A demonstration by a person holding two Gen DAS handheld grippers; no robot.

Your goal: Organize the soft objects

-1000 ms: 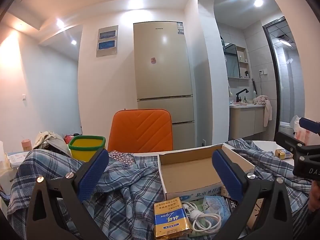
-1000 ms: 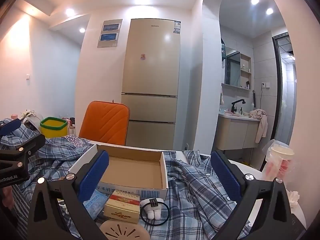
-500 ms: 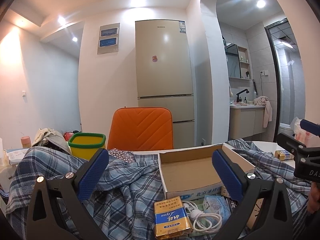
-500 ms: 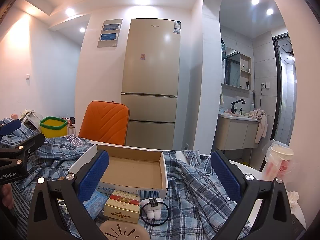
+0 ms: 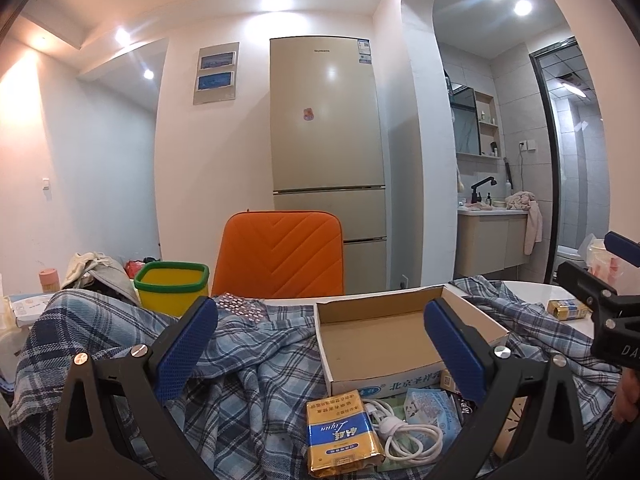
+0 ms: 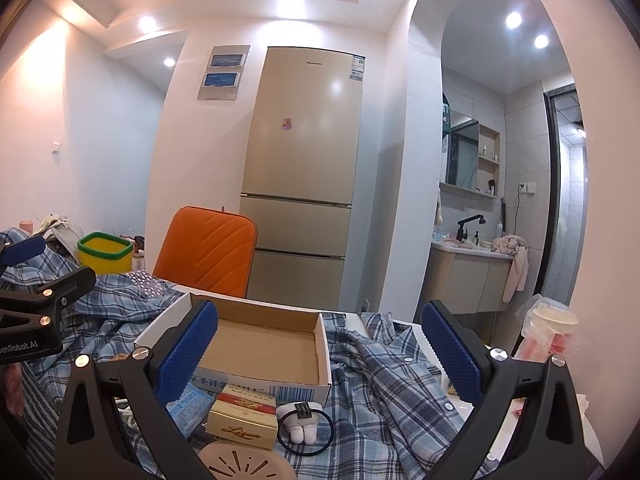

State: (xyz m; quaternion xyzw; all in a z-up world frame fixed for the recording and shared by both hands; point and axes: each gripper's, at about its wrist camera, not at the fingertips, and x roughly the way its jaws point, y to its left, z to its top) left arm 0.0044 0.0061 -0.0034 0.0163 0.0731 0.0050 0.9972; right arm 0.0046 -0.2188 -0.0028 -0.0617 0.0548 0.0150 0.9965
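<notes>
A blue plaid shirt (image 5: 248, 360) lies rumpled across the table; it also shows in the right wrist view (image 6: 384, 376). An open, empty cardboard box (image 5: 384, 332) sits on it, also in the right wrist view (image 6: 260, 344). In front of the box lie a gold pack (image 5: 340, 440), a white cable (image 5: 404, 432), a blue packet (image 5: 428, 404), a gold box (image 6: 244, 420) and a black hair tie (image 6: 306, 428). My left gripper (image 5: 320, 348) is open and empty above the shirt. My right gripper (image 6: 320, 352) is open and empty above the box front.
An orange chair (image 5: 280, 256) stands behind the table, a fridge (image 5: 326, 140) behind it. A yellow bin with a green rim (image 5: 172, 284) is at the left. A plastic-wrapped cup (image 6: 552, 332) stands at the right. A round beige disc (image 6: 244, 464) lies at the near edge.
Both grippers have held almost still, with only a slight drift of the left view. Nothing on the table has moved.
</notes>
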